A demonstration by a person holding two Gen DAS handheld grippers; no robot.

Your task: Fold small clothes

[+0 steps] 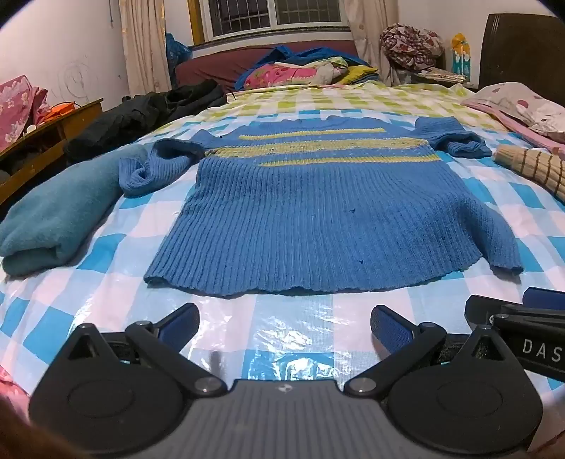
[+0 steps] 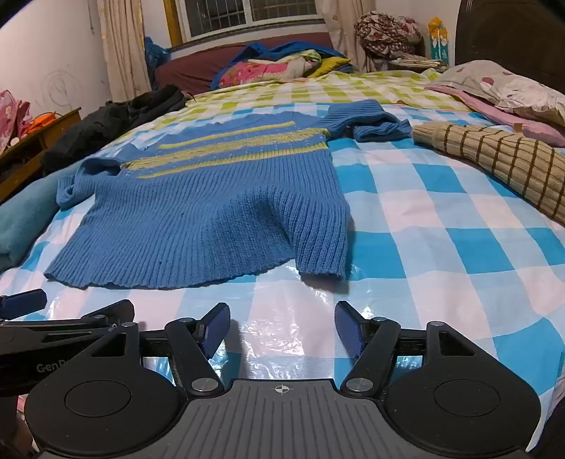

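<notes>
Bedroom interior: barred window [image 1: 275, 16] at the far wall, pale curtains [image 1: 143, 46] to either side, dark headboard [image 1: 522, 49] at the right.

Bed [image 1: 289, 339]: covered with a glossy checked sheet, blue and white near the cameras, green and white farther back.

Blue sweater [image 1: 303, 212]: ribbed knit, yellow-green stripes across the chest. It lies spread flat in the middle of the sheet, hem toward the cameras and neck toward the window. The left sleeve is bunched beside the body; the right sleeve is folded up near the shoulder. The hem corner on the right side is slightly humped in the right wrist view.

Teal garment [image 1: 60, 219]: folded, lying on the sheet to the left of the sweater, close to its bunched sleeve.

Beige striped knit [image 2: 505, 159]: lies on the sheet to the right, well apart from the sweater's body.

Dark clothing [image 1: 141, 113]: heaped at the bed's far left edge.

Pile of coloured bedding [image 1: 303, 69]: at the far end, below the window.

Floral pillow [image 2: 508, 88]: at the right edge, over pink fabric.

Wooden shelf [image 1: 46, 137]: left of the bed.

Left gripper [image 1: 284, 325]: jaws spread wide, holding nothing, hovering over bare sheet just short of the hem.

Right gripper [image 2: 282, 326]: jaws likewise spread, holding nothing, positioned just short of the hem's right corner. The two grippers sit side by side, each showing at the edge of the other's view.
</notes>
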